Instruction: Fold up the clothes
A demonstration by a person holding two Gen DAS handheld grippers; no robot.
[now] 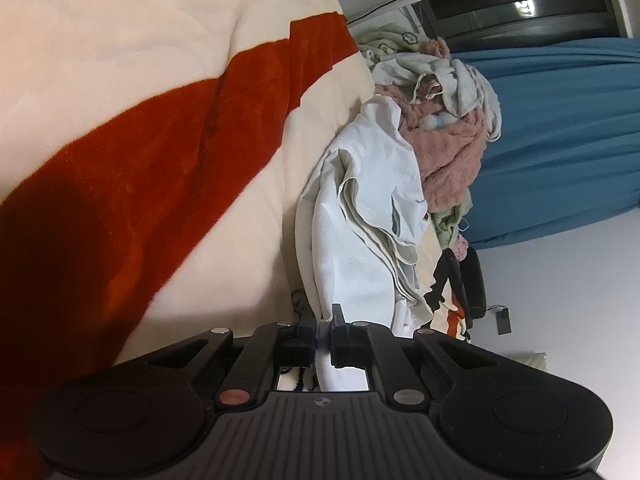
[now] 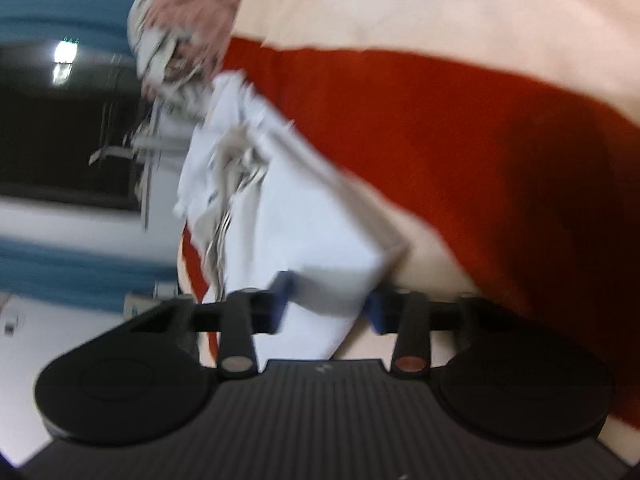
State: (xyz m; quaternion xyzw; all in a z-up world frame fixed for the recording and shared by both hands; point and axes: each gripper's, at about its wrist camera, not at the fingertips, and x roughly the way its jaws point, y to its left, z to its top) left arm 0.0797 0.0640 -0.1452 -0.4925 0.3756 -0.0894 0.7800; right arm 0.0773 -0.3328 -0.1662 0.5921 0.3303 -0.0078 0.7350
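Note:
A white garment [image 1: 360, 208] lies crumpled along the edge of a cream blanket with a broad red stripe [image 1: 160, 140]. My left gripper [image 1: 322, 316] is shut on a fold of this garment at its near end, and the cloth runs back between the fingers. In the blurred right wrist view, the same white garment [image 2: 304, 220] reaches down to my right gripper [image 2: 328, 296]. Its blue pads stand apart with a corner of the cloth between them; I see no firm pinch.
A pile of pink, beige and green clothes [image 1: 448, 128] sits beyond the white garment, also visible as a blurred heap [image 2: 188, 12]. Blue fabric [image 1: 560, 120] hangs behind it. A black bag [image 1: 472, 288] and a small dark device [image 1: 504, 320] lie on the pale floor.

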